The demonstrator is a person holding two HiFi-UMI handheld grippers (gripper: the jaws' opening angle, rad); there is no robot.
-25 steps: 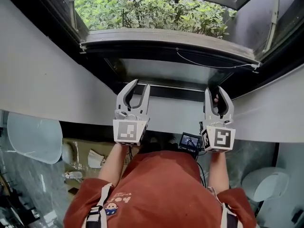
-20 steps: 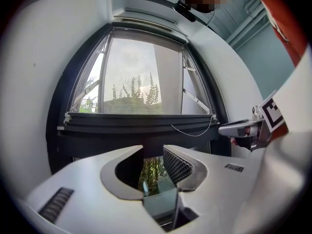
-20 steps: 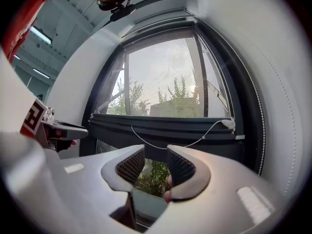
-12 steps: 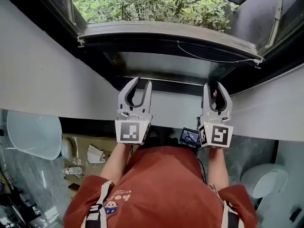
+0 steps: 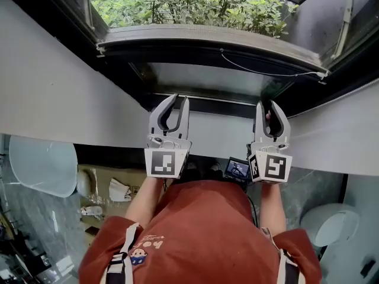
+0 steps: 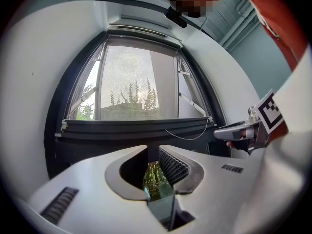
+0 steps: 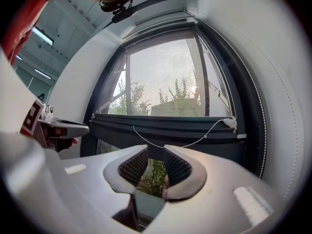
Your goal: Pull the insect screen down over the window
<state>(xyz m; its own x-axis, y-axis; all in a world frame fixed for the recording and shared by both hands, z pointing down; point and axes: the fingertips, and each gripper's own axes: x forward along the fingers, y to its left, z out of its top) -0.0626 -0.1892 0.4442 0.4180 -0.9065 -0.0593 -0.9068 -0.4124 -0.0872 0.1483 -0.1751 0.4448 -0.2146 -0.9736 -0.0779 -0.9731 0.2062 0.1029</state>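
The insect screen's dark pull bar (image 5: pixel 207 45) crosses the open window, with a thin white cord (image 5: pixel 260 74) hanging under it. Hazy mesh (image 6: pixel 131 82) shows above the bar (image 6: pixel 136 126), and clear greenery below it. Both grippers point at the window's lower frame (image 5: pixel 216 107), short of the bar. The jaws of my left gripper (image 5: pixel 179 99) (image 6: pixel 152 152) are closing and only a narrow gap is left, with nothing between them. My right gripper's (image 5: pixel 268 105) (image 7: pixel 156 155) jaws are closing too, wider apart, and hold nothing. The bar (image 7: pixel 165 123) and cord (image 7: pixel 185 143) lie just beyond its tips.
White wall panels (image 5: pixel 53 93) flank the window recess. Metal window stays (image 5: pixel 342 16) hold the outer pane open. Green bushes (image 5: pixel 189 7) lie outside. Below are a round white basin (image 5: pixel 41 170), another white fixture (image 5: pixel 328 226) and a small lit screen (image 5: pixel 237 170).
Both pairs of jaws have narrowed, the left more than the right. The grippers have stayed almost where they were under the bar. The bar has not moved.
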